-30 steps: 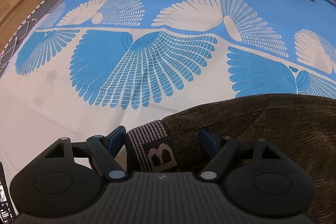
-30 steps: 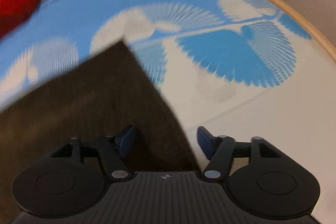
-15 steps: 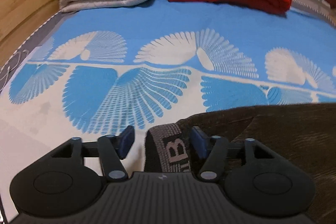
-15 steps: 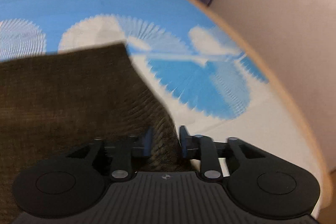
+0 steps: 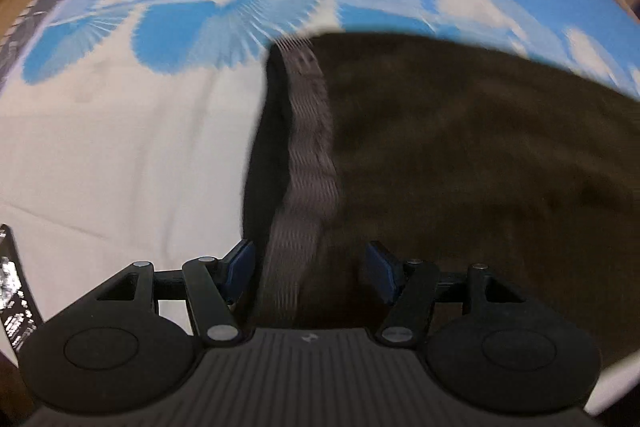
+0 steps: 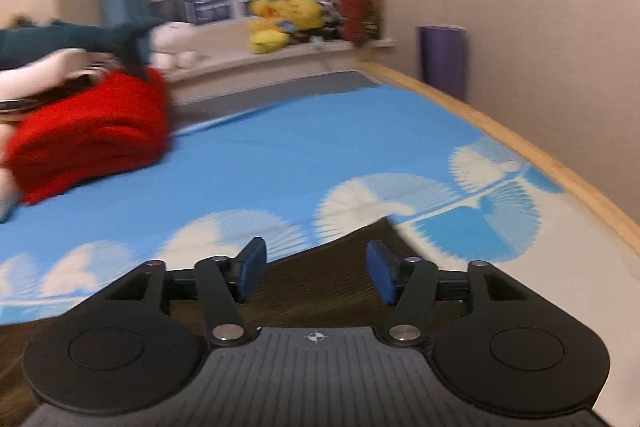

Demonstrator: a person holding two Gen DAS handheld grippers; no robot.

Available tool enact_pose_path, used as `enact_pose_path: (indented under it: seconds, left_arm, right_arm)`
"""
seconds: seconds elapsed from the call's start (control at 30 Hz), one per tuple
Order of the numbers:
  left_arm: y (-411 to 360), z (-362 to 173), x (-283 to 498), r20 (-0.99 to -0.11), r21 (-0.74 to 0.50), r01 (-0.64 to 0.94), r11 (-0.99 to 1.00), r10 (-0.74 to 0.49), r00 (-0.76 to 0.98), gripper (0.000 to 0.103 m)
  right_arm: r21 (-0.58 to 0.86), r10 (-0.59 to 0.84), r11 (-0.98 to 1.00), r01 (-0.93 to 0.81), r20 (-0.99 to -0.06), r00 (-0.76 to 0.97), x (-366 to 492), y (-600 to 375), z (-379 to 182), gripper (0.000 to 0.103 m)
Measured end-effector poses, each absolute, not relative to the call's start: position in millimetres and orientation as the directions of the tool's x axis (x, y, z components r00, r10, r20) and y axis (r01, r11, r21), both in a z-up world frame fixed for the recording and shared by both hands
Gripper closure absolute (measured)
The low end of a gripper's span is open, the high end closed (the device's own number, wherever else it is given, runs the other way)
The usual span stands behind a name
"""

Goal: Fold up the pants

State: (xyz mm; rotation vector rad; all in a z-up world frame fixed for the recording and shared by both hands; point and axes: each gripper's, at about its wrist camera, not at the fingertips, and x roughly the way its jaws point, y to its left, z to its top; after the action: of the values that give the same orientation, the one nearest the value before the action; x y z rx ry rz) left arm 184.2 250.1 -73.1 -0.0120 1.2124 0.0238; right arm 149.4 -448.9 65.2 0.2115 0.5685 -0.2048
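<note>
Below the left gripper [image 5: 307, 269], jaws apart, the pants [image 5: 460, 163] lay on the bed [image 5: 120, 155], waistband running straight ahead; the right gripper [image 6: 316, 267] was opening, empty.

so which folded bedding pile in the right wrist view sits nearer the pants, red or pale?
The red blanket. It lies on the blue bedspread, this side of the pale bedding behind it; the dark pants are at the fingers.
</note>
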Motion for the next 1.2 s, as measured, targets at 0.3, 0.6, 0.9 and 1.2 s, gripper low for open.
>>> enact_pose_path:
  seconds: [0.3,0.6,0.9,1.2]
  left_arm:
    - [243.6,-93.2,163.2,-0.946,0.086,0.070,0.994,0.060,0.317,0.041]
    - [227.4,-44.2,193.0,-0.822,-0.030,-0.038,0.999,-0.003,0.570,0.057]
    - [202.9,-34.4,272.1,-0.844,-0.043,-0.092,0.995,0.013,0.537,0.077]
    - [184.3,-83.6,325.0,-0.824,0.076,-0.088,0.993,0.112,0.556,0.055]
  right_arm:
    - [0.158,-0.089,0.958,0.240,-0.632,0.770,87.6,-406.9,50.8,0.039]
    - [0.049,-0.133,0.973,0.223,-0.674,0.727,102.4,-391.1,30.1,0.039]
    - [-0.246,-0.187,0.968,0.045,-0.595,0.782,109.4,-352.8,25.8,0.066]
    - [-0.232,-0.151,0.973,-0.015,-0.680,0.718,129.6,-353.4,16.2,0.076]
